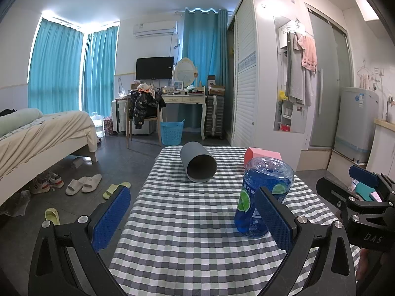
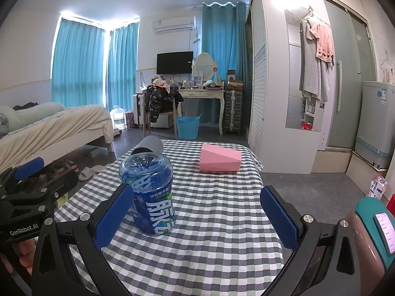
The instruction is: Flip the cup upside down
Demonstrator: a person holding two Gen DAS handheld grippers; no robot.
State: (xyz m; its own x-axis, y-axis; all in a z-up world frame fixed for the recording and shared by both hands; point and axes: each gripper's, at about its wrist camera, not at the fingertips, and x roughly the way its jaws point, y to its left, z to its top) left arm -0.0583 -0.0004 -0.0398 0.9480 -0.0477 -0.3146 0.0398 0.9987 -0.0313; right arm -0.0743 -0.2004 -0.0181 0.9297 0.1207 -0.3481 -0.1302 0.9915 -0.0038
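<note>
Grey-and-white checked cloth covers the table point(image 1: 187, 224), which carries three things. The pink box point(image 2: 220, 160) lies toward the far right corner; the right wrist view shows its whole faceted top, while the left view shows only a corner behind the bottle. The grey cup point(image 1: 198, 164) lies on its side near the far edge, its open mouth turned toward the near edge. From the right wrist view it is mostly hidden behind the bottle. The blue plastic bottle point(image 2: 150, 194) stands upside down, base up, nearer the middle. Its label carries large white Chinese characters, inverted, and a lime slice picture in the left view.

The left hand-held gripper point(image 1: 192, 219) is released, blue pads spread wide, nothing between them; the bottle sits just beyond its right pad. The right hand-held gripper point(image 2: 197, 217) is likewise spread wide and empty, with the bottle just beside its left pad. Each view catches the other gripper's body: "GenRobot.AI" reads on one, "DAS" on the other.
</note>
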